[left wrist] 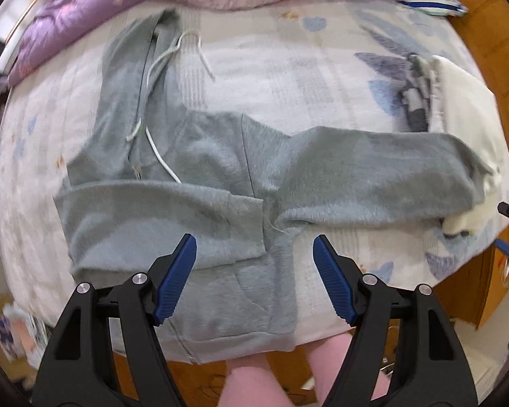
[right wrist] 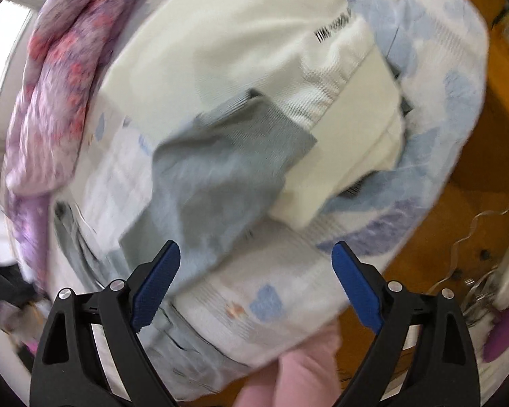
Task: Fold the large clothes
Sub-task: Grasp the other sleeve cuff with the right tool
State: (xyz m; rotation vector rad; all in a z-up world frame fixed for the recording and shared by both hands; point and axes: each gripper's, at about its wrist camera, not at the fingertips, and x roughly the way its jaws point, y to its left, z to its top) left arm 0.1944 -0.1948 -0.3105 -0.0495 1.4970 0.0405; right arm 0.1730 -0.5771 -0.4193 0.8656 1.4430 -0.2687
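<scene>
Gray sleeve [right wrist: 217, 176] overlaps folded white garment [right wrist: 254, 51] on bed [right wrist: 281, 291]

Grey hoodie [left wrist: 200, 156]: soft, matt fleece cloth. Bed sheet [left wrist: 288, 68]: printed quilted cotton. Gripper pads [left wrist: 174, 278]: ribbed blue plastic; black matt arms, shiny metal rivets.

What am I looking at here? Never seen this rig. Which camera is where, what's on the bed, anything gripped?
No robot arm: a person holds a two-finger gripper in each hand, each carrying a fisheye camera looking along its fingers. The left wrist view shows the left gripper above a grey hoodie spread on a floral bedsheet, one sleeve folded across, the other lying out toward a folded white garment. The right wrist view shows the right gripper over that sleeve's cuff. Both grippers are open and hold nothing.
</scene>
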